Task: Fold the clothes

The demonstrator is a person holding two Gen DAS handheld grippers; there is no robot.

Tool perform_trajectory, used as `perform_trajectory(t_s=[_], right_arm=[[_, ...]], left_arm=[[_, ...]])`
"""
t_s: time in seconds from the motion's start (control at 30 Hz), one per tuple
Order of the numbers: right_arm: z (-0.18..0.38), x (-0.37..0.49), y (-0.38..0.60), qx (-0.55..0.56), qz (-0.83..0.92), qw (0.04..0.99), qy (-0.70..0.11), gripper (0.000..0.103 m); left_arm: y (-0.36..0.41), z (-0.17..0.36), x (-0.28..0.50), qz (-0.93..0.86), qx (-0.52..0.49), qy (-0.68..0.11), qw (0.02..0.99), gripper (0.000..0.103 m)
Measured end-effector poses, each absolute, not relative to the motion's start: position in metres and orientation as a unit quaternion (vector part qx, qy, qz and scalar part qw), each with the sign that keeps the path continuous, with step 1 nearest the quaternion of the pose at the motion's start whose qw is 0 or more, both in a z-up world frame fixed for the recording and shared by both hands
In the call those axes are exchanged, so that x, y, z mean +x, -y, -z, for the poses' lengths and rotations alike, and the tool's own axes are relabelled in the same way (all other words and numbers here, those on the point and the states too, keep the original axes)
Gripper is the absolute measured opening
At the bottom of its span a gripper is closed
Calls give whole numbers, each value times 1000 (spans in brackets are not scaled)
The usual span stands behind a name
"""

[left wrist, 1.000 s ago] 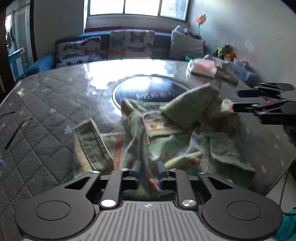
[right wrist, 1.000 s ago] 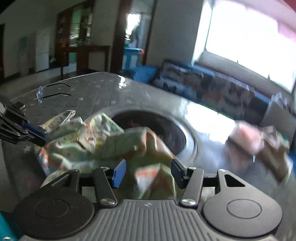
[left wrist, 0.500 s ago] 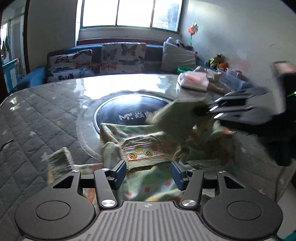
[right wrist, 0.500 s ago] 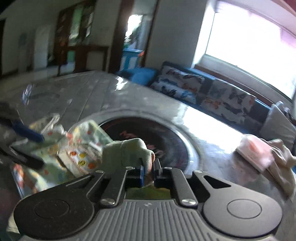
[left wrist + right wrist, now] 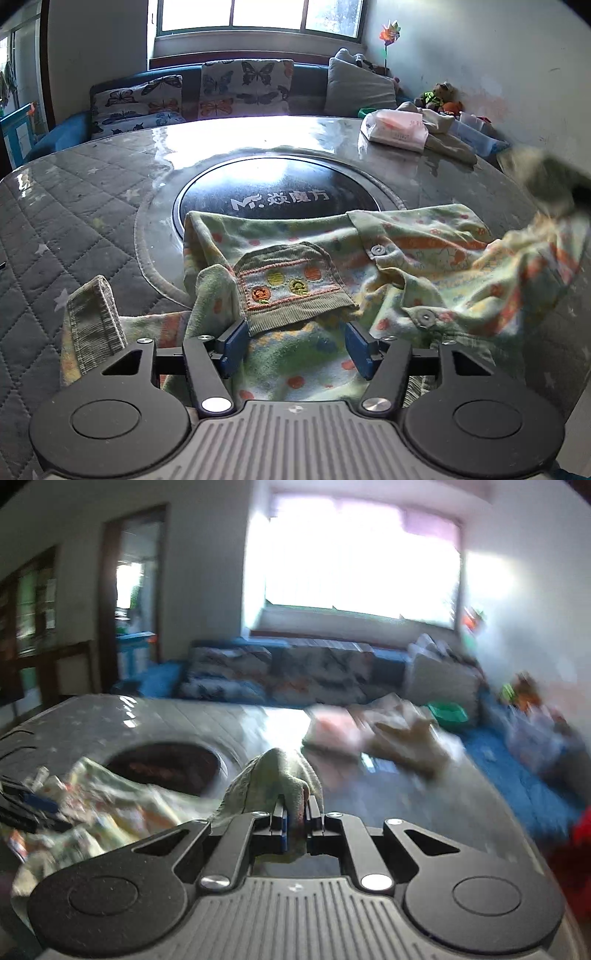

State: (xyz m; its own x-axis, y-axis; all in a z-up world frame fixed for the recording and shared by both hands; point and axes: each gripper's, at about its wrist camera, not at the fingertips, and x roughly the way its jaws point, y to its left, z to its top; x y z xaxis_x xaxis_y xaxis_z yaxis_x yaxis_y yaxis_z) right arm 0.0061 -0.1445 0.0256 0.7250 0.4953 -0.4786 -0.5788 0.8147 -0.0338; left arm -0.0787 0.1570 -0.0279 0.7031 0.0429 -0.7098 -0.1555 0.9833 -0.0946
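**Cuff pinch may slip; left jaws risk catching the pocket**

The garment [image 5: 369, 266], a small printed top, lies crumpled on the table [image 5: 74, 206], partly over the dark round inset [image 5: 280, 192]. The right gripper [image 5: 295, 821] has its jaws pressed together on 1 ribbed cuff [image 5: 280, 775], with cloth trailing off to the left. Only a little cuff sits between the pads, so a hard pull could tug it free, or drag the whole top instead of spreading it. The left gripper [image 5: 295, 345] is opening, its 2 pads spread over the cloth just below the pocket [image 5: 291, 288], pinching nothing. Closing there could bunch several layers and set a crooked fold.
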Motion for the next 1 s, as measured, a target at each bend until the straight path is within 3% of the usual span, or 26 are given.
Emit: perform_trajectory(t_s=[0.1,0.27,0.37,0.43,0.5,0.63,1.0], right_arm=[[0,7,173,-67,-243,925,-283,17],[21,16,214,-24,-167,928,-332,22],[15,15,216,-20,-170,933,-318,41],[10,11,205,-31,-198,933,-300,45],[12,9,188,-49,-230,928,-288,62],[25,10,150,-91,-284,910,-288,75],[52,4,137,-194,-196,918,-284,84]], left_arm=[[-155,30,-77,-52,-70,-385,919,67],[-151,31,-77,-48,-61,-388,918,74],[-148,32,-76,-49,-60,-388,918,77],[-146,33,-75,-51,-59,-388,918,80],[-144,34,-75,-52,-58,-387,919,84],[-141,35,-75,-54,-57,-387,919,88],[-140,37,-76,-50,-54,-387,919,93]])
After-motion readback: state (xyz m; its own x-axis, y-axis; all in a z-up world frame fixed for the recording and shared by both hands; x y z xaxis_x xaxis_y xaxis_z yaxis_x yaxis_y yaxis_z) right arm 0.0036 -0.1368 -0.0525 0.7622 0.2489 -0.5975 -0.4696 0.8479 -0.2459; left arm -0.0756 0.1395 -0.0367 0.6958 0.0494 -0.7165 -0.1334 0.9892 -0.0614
